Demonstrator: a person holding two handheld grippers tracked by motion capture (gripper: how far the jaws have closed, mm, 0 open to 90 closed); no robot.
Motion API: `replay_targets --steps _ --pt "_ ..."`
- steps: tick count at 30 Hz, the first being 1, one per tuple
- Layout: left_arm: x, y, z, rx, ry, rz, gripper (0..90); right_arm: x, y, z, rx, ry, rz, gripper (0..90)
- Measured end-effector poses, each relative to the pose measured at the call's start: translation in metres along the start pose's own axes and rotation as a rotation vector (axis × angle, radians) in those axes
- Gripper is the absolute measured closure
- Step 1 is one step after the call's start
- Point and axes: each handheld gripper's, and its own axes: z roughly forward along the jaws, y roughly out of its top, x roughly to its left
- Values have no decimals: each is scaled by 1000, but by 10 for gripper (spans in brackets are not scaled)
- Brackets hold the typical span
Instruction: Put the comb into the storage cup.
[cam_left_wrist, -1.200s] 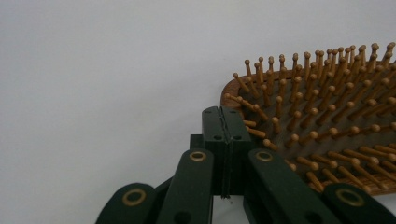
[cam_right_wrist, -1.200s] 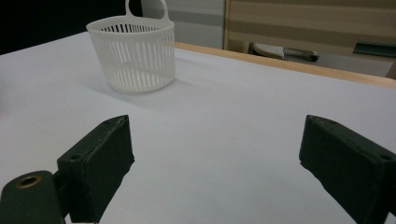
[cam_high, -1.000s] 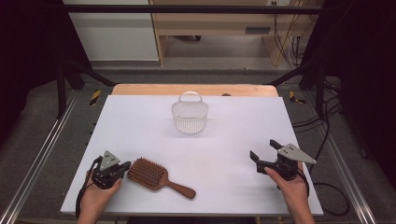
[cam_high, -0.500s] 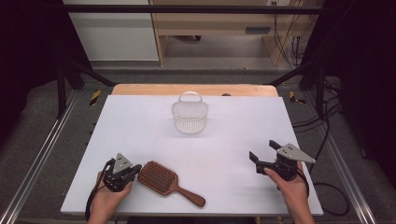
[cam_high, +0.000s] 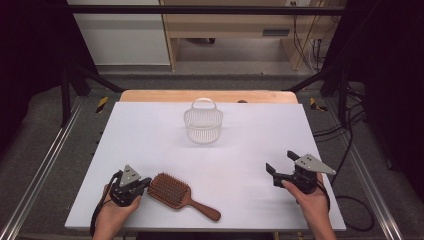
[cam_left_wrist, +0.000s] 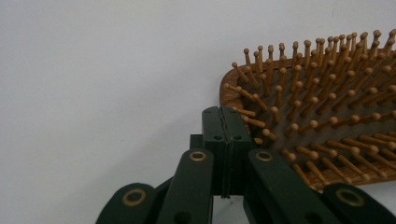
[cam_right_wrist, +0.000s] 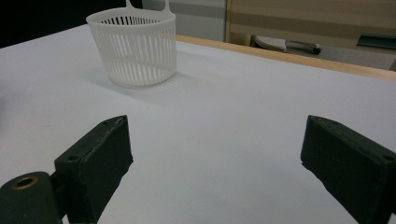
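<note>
Wooden and judged rigid and light, the hairbrush near the surface's front-left corner is best gripped at its slim handle; left fingers closed empty, right fingers wide.

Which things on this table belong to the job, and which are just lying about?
In the job: hairbrush, left gripper shut beside it, basket.
Lying about: yellow-and-black tools on the floor, cables at the right.

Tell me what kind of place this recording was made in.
Probably a lab or workshop recording station: a white-topped table framed by metal rails, loose cables on the floor, and a person working two black handheld grippers.
</note>
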Motion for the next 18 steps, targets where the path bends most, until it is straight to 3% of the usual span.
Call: replay_targets --steps 9,18 --pt "-4 0 -1 6 -15 6 900 0 0 0 0 -3 3 88" --pt "-21 4 4 21 -50 50 900 0 0 0 3 -4 1 88"
